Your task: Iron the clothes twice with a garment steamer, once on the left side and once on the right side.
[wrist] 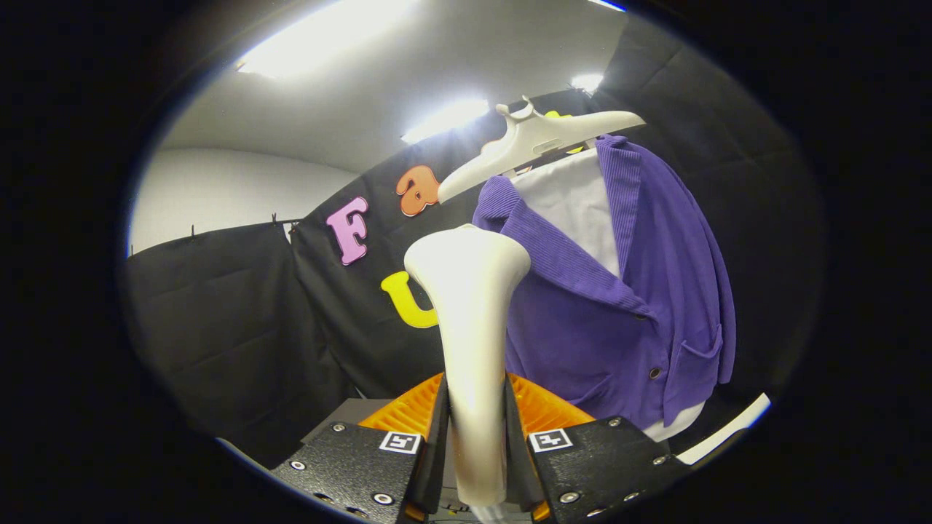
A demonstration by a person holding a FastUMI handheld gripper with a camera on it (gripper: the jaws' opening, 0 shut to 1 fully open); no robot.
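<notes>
Tool: both fingers pinch the steamer's handle.
Garment steamer: upright between the fingers, head raised, just beside the jacket's collar.
Purple jacket: hangs beyond on a white hanger, over a white shirt.

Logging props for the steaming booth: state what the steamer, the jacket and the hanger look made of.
Steamer, clamped between the gripper fingers: smooth cream plastic, by its soft sheen.
Jacket: purple ribbed cloth, probably corduroy; fine ridges show on the collar.
Hanger: moulded off-white plastic, matte, seemingly.
</notes>
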